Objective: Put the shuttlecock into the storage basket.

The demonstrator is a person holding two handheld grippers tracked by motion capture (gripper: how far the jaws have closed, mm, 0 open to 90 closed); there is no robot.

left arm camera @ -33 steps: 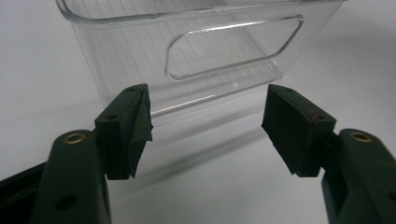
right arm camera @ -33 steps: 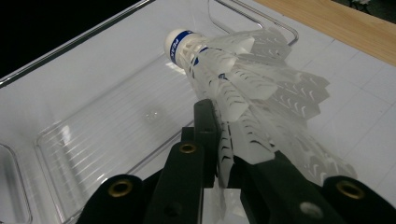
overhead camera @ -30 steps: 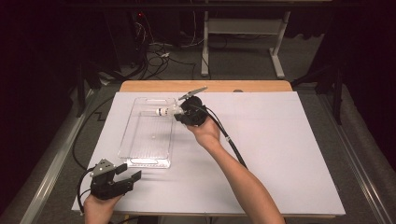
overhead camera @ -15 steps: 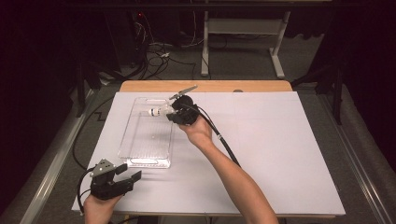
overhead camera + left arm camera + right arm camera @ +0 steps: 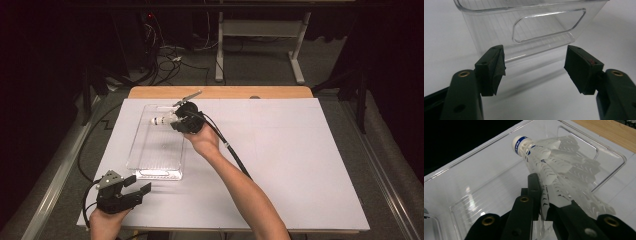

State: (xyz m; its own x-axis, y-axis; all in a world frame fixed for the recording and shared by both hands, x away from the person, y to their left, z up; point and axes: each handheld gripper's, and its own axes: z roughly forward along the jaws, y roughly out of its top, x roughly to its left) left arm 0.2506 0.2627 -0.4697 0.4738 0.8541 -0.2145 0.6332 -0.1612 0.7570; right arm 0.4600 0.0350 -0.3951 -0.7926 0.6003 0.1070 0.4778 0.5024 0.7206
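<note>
A white shuttlecock (image 5: 544, 162) with a blue-banded cork is pinched by its skirt in my right gripper (image 5: 545, 195), whose jaws are shut on it. In the high view that right gripper (image 5: 176, 122) hangs over the far end of the clear plastic bin (image 5: 150, 167), the shuttlecock (image 5: 161, 120) pointing left above the bin's inside. My left gripper (image 5: 137, 191) rests near the table's front left corner, jaws open. Along its jaws, the left gripper (image 5: 534, 65) faces the bin's near wall (image 5: 541, 27) with its handle cut-out, nothing between the pads.
A white sheet (image 5: 300, 165) covers the table, with a strip of bare wood (image 5: 225, 92) at the far edge. The right gripper's cable (image 5: 232, 150) trails along the forearm. Desk legs and cables stand on the dark floor beyond.
My right gripper has carried the shuttlecock leftward, from the bin's far right rim to over its inside. The left gripper has stayed put.
</note>
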